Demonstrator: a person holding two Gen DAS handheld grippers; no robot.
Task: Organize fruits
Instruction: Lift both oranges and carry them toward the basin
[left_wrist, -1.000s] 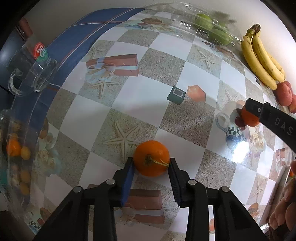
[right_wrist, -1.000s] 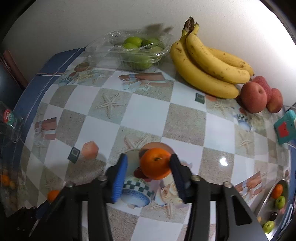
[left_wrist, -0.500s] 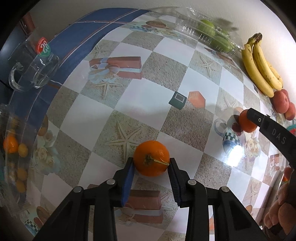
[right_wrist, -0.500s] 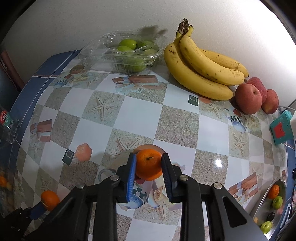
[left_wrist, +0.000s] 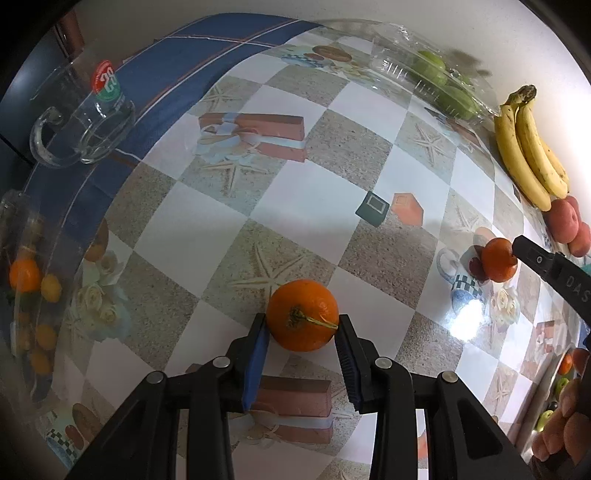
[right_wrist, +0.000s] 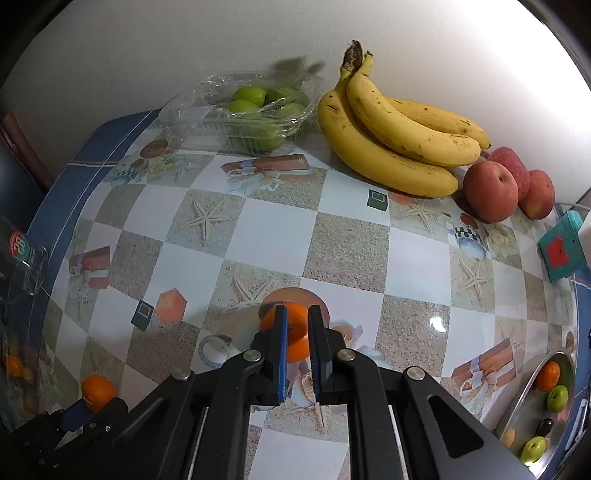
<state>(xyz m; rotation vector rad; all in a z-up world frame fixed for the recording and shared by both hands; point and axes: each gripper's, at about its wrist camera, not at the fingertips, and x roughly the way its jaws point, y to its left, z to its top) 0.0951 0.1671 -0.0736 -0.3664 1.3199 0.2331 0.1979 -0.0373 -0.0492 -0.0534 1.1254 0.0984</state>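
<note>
Two grippers point steeply down at the checkered worktop (right_wrist: 347, 236): the left gripper (left_wrist: 302, 334) is clamped on a stemmed orange (left_wrist: 302, 319), while the right gripper (right_wrist: 295, 332) has its jaws squeezed tight on a smaller orange (right_wrist: 293, 334), mostly hidden behind its blue pads. Bananas (right_wrist: 391, 136) lie at 1 o'clock and red apples (right_wrist: 491, 192) at 2 o'clock by the wall, green fruit in a clear tray (right_wrist: 243, 114) at 11 o'clock; the metal bowl (right_wrist: 532, 384) at 4 o'clock is cut off. A second ago the right jaws stood apart around their orange; the left grip is unchanged.
</note>
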